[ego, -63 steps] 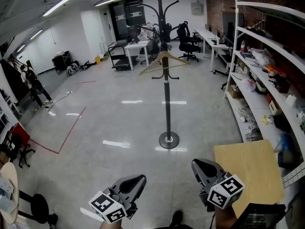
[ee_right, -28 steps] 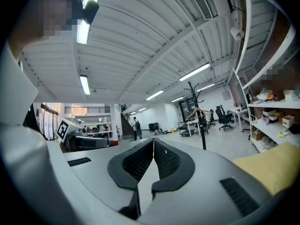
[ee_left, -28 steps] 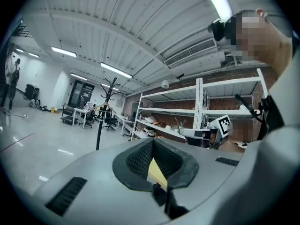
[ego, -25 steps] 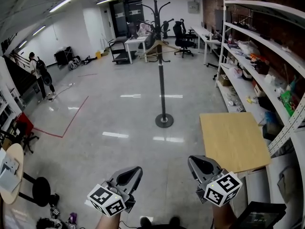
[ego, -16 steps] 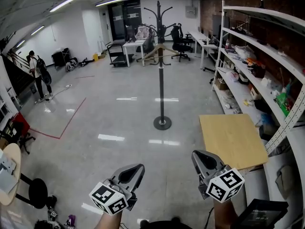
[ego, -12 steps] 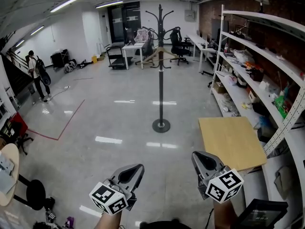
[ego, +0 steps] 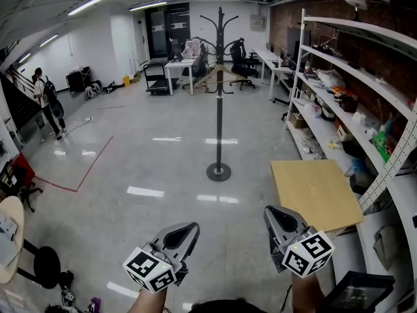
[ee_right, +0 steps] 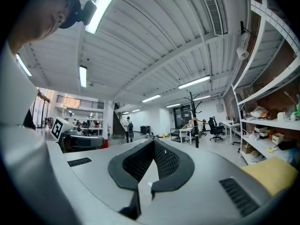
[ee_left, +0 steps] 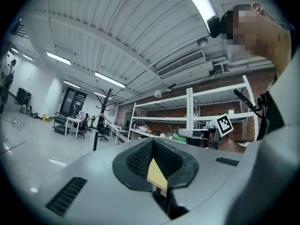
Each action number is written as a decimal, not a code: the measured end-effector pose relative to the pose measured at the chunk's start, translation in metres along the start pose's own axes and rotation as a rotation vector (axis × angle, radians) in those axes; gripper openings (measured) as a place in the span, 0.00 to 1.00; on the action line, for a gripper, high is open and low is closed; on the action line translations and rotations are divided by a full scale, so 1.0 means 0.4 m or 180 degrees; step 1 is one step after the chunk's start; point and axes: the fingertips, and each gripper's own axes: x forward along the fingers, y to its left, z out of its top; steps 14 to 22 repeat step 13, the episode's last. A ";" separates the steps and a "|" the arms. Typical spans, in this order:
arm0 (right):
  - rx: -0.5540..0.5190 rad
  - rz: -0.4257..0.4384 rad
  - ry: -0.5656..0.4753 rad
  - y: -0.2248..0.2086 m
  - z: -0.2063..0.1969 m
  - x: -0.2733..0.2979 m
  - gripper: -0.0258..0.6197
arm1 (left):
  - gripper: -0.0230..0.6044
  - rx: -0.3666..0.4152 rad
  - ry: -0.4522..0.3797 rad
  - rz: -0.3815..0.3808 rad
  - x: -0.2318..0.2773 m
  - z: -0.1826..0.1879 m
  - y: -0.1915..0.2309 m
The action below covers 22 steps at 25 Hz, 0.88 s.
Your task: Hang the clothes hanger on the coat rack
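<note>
The hanger [ego: 220, 76] hangs on the coat rack [ego: 219, 119] far across the floor [ego: 150, 168]. Near, the left gripper [ego: 187, 229] and the right gripper [ego: 274, 214] are both closed and empty.

The coat rack [ego: 219, 109] now stands farther off, fully in view.

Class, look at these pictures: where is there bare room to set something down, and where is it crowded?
Free: the glossy grey floor between the red tape line and the black coat rack, and the bare light wooden board beside the white shelving. Crowded: those shelves, and the desks and office chairs behind the rack.
</note>
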 end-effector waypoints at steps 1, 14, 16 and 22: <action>0.0000 0.0000 -0.0013 0.000 0.003 0.000 0.05 | 0.04 0.0004 -0.0004 -0.0003 0.001 0.002 -0.001; -0.0028 0.0021 -0.0045 0.004 0.007 0.006 0.05 | 0.04 0.0013 -0.0065 0.0028 -0.005 0.011 0.012; -0.0028 0.0021 -0.0045 0.004 0.007 0.006 0.05 | 0.04 0.0013 -0.0065 0.0028 -0.005 0.011 0.012; -0.0028 0.0021 -0.0045 0.004 0.007 0.006 0.05 | 0.04 0.0013 -0.0065 0.0028 -0.005 0.011 0.012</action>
